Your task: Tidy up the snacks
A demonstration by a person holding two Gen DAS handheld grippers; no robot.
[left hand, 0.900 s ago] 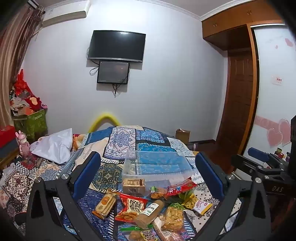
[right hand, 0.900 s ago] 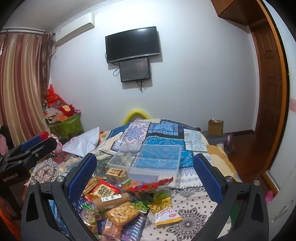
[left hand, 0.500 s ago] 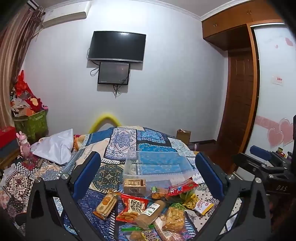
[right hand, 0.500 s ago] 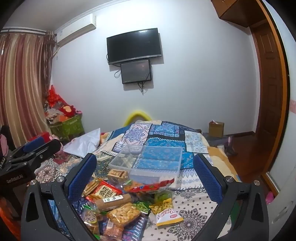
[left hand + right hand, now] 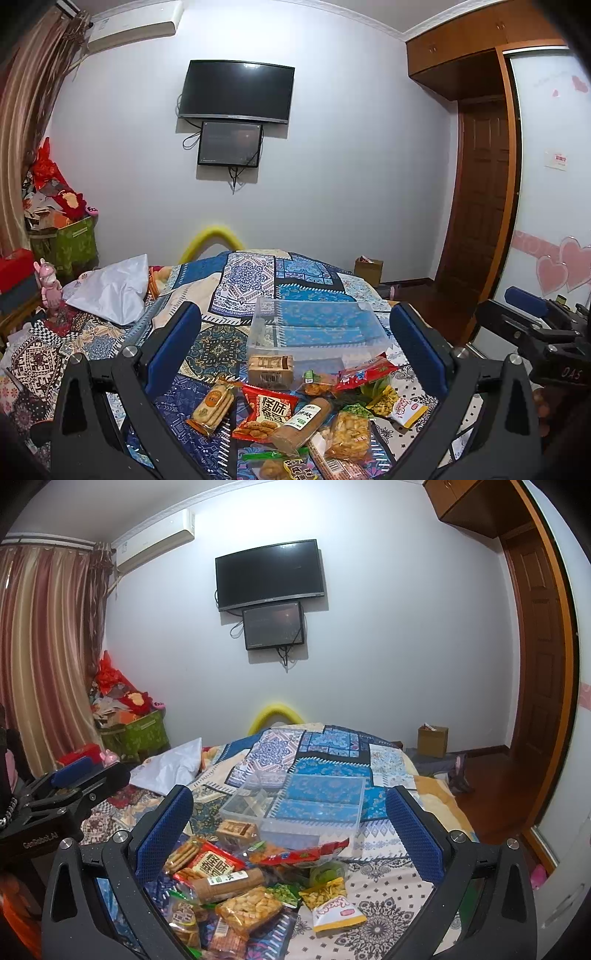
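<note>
Near the bed's (image 5: 236, 280) front edge, snack packets (image 5: 291, 410) lie heaped before the clear box (image 5: 317, 328); both tongs, left (image 5: 295, 350) and right (image 5: 288, 830), hover spread apart, empty, equally near.

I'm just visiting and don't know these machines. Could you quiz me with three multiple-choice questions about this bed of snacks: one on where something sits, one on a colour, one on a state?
1. Where is the clear plastic box?
A. beyond the snack pile
B. on the floor
C. on the white bag

2. What colour are the pads on the gripper fingers?
A. red
B. blue
C. yellow

3. What is the right gripper doing?
A. clamping a packet
B. shut on nothing
C. open, holding nothing

Answers: 1 A, the box sits on the quilt behind the snack pile. 2 B, both views show blue pads. 3 C, its fingers stand wide apart.
</note>
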